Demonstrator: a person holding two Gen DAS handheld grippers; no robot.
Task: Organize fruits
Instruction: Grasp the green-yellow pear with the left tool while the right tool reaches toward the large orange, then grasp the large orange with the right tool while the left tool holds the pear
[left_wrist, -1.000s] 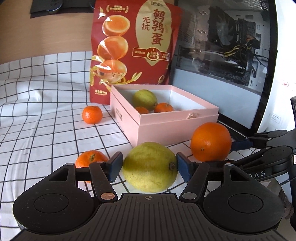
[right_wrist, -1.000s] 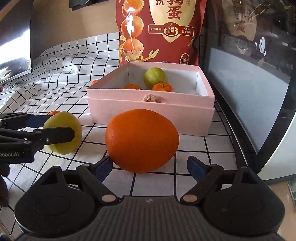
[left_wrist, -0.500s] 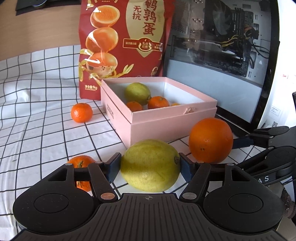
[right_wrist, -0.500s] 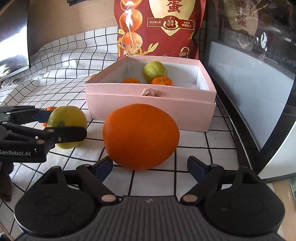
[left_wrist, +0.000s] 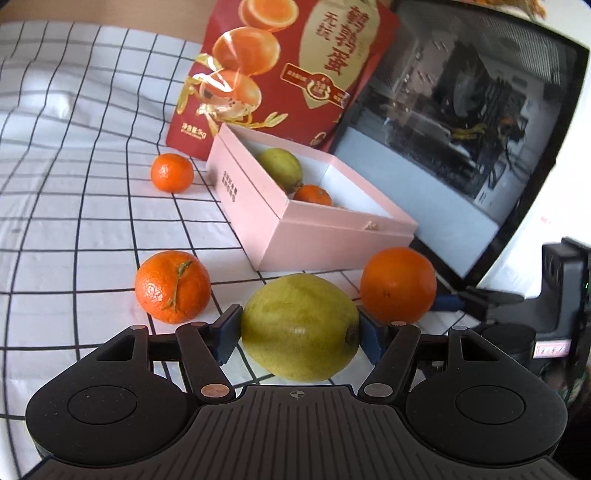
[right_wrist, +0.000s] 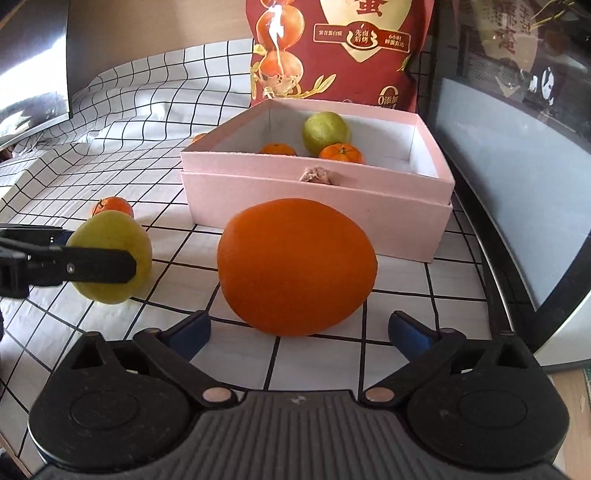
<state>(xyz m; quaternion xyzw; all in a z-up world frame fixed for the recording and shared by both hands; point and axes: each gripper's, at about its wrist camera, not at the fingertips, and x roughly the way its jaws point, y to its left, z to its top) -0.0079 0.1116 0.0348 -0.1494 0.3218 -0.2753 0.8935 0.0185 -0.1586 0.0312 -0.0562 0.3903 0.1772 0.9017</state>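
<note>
My left gripper (left_wrist: 299, 328) is shut on a yellow-green citrus fruit (left_wrist: 295, 317), its blue pads pressing both sides just above the checked cloth. From the right wrist view the same fruit (right_wrist: 110, 232) shows at the left, with a black left finger across it. A large orange (right_wrist: 296, 266) rests on the cloth in front of my right gripper (right_wrist: 300, 328). The right jaws are opening and stand wide, clear of the orange. Behind stands an open pink box (right_wrist: 317, 195) holding a green fruit (right_wrist: 325, 132) and small mandarins.
Two loose mandarins (left_wrist: 172, 286) (left_wrist: 171, 172) lie on the cloth left of the box. A tall red snack bag (left_wrist: 295, 70) stands behind the box. A glass-sided computer case (left_wrist: 461, 122) walls off the right side. Open checked cloth stretches to the left.
The left pads have closed onto the yellow-green fruit and the left gripper has rolled, tilting its view. The right jaws have spread slightly wider around the orange, which has not moved.
</note>
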